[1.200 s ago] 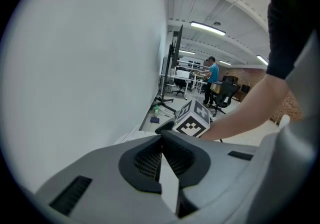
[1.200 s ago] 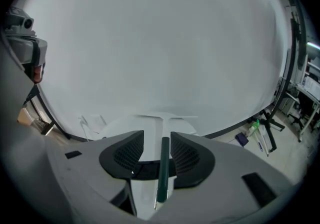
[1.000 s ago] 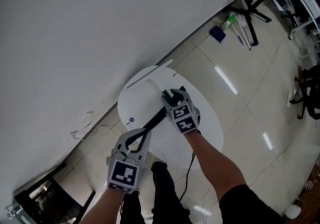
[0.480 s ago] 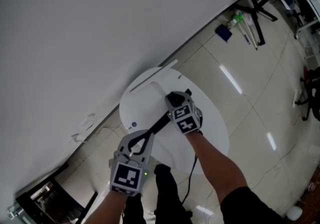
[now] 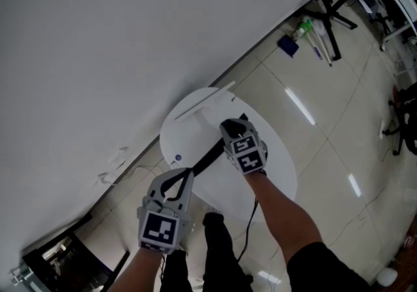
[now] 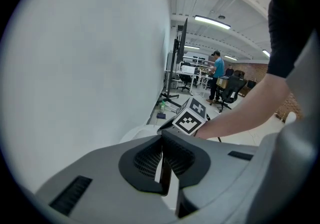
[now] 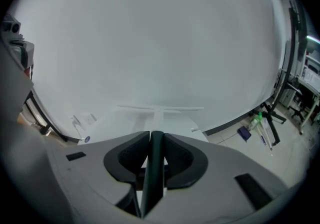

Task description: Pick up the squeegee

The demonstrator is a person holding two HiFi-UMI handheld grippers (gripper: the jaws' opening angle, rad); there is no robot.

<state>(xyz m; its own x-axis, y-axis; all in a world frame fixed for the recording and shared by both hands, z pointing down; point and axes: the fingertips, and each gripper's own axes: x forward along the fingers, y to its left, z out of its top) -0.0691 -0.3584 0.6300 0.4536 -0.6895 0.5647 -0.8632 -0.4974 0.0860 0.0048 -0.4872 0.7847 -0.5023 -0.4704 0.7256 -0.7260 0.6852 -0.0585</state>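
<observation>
I'm looking down on a round white bench [image 5: 277, 170] standing on a glossy, pale tiled floor [image 5: 319, 147]. Flat along the bench's upper edge lies a white T-shaped piece [image 5: 204, 102], its stem pointing in toward the middle. Near the left rim there's a small blue dot [image 5: 177, 158]. A dark squeegee [image 5: 207, 158] crosses the bench top; I can't tell if it touches. On the floor at upper right sit a blue item [image 5: 287, 45] and a green bottle [image 5: 302, 26], by a black stand's legs [image 5: 335, 20].
</observation>
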